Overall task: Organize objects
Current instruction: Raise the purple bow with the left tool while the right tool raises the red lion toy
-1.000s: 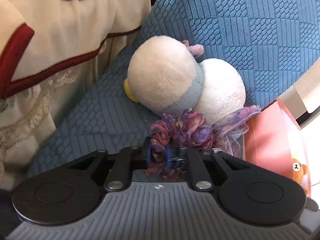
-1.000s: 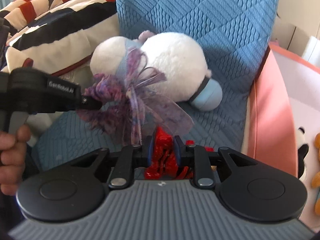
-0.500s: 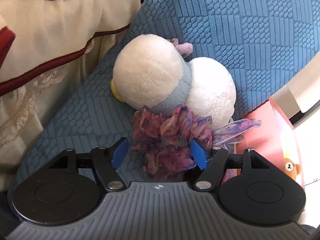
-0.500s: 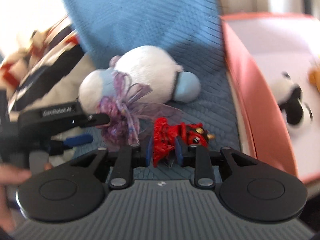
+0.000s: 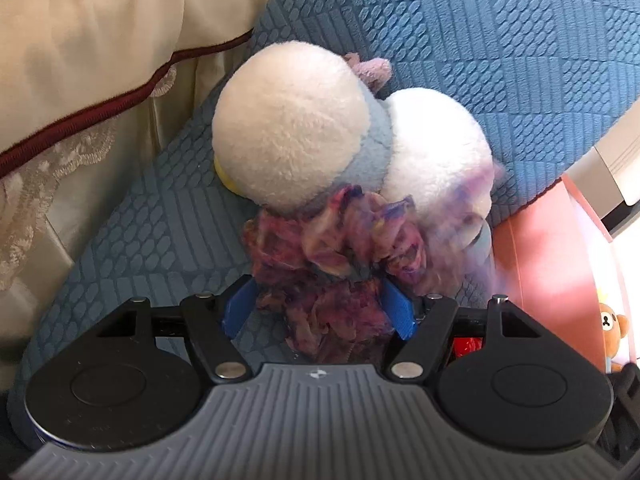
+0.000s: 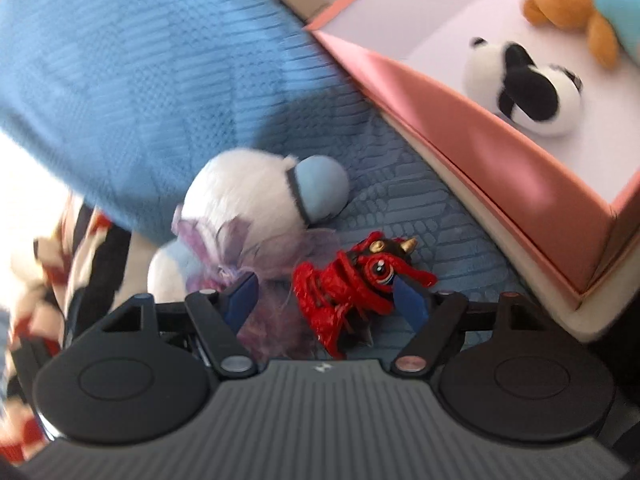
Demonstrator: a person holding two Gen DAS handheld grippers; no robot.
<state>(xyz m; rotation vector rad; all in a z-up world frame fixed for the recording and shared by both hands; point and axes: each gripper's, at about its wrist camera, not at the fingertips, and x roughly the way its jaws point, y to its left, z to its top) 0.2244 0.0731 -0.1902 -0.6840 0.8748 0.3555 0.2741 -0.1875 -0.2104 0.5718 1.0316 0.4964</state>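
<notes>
Left hand-held gripper (image 5: 318,314) stands released around the purple scrunchie (image 5: 332,264), while the right hand-held gripper (image 6: 326,300), jaws opening, frees the red toy (image 6: 348,284) beside the plush (image 6: 248,204).

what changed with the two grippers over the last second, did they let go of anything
Both let go. The left gripper was shut on the purple scrunchie and now stands open around it. The right gripper rolled, its jaws are opening, and the red lion-dance toy lies loose between them. The white plush stayed on the blue cushion.

left wrist: close, downward | right wrist: close, downward | shared: white plush (image 5: 304,136)
</notes>
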